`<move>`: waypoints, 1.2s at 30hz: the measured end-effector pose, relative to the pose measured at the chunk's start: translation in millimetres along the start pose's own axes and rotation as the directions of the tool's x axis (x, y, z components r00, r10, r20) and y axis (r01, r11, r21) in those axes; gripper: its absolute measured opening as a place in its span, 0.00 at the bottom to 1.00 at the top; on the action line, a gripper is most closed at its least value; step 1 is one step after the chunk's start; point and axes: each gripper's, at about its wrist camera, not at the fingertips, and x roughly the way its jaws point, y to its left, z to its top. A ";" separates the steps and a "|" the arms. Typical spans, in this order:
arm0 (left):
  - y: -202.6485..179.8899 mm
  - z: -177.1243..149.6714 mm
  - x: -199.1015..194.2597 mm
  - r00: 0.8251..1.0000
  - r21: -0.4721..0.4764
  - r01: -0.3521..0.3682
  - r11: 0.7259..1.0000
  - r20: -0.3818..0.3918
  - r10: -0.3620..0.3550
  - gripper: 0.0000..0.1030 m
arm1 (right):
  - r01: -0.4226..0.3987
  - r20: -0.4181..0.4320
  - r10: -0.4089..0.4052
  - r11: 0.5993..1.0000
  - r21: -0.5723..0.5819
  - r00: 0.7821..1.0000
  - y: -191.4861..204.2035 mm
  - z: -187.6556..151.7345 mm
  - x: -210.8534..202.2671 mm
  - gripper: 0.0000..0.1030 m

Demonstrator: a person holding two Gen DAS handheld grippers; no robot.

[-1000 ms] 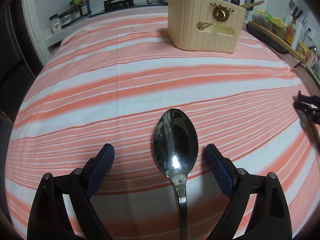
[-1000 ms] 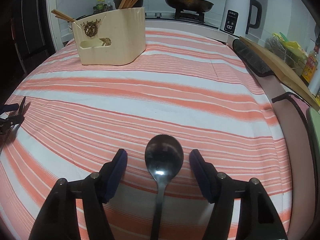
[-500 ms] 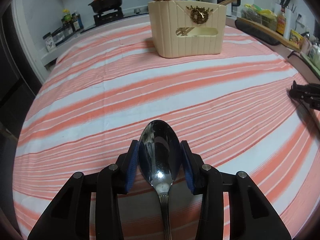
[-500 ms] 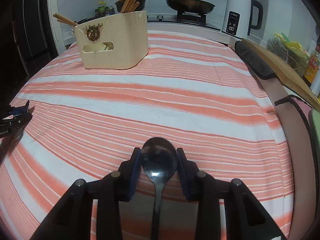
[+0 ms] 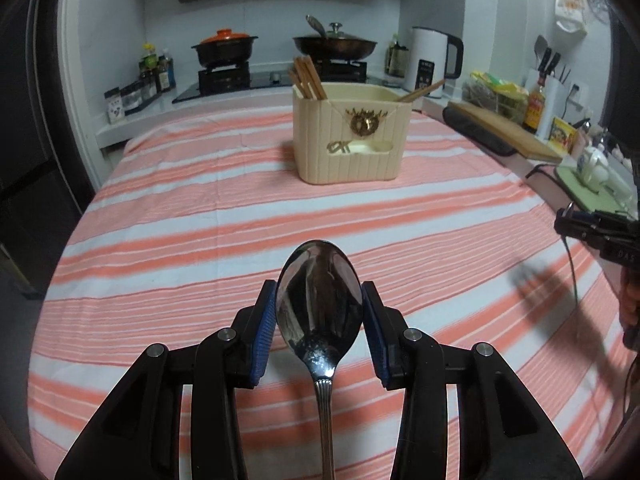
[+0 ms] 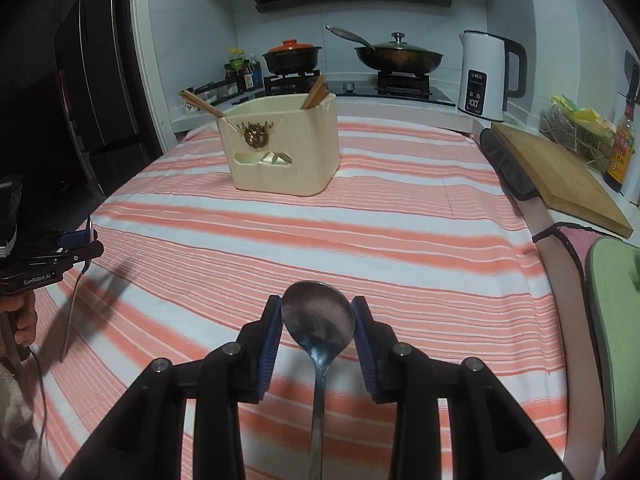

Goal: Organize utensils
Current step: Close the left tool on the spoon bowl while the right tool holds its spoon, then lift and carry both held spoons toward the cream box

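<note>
My left gripper [image 5: 319,322] is shut on a shiny steel spoon [image 5: 320,300], bowl forward, held above the striped tablecloth [image 5: 200,216]. My right gripper [image 6: 318,326] is shut on a darker steel spoon [image 6: 318,316], also lifted off the cloth. A cream utensil holder [image 5: 350,136] with wooden chopsticks [image 5: 307,78] in it stands at the far middle of the table; it also shows in the right wrist view [image 6: 282,148]. Each gripper shows at the edge of the other's view: the right gripper [image 5: 592,232] and the left gripper [image 6: 52,260].
Behind the table is a stove with an orange-lidded pot [image 5: 224,46] and a wok [image 5: 334,44], a white kettle [image 6: 486,76], and bottles [image 5: 154,68]. A wooden cutting board [image 6: 560,172] and a green mat [image 6: 616,320] lie along the right side.
Both grippers closed on their spoons and lifted them off the cloth. Both views rose and now look more level toward the holder.
</note>
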 end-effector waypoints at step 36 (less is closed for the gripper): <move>-24.8 18.5 -53.6 0.990 -0.026 0.078 0.997 0.124 -0.075 0.40 | -0.008 0.157 0.009 1.000 -0.004 0.988 35.9 26.4 -54.5 0.33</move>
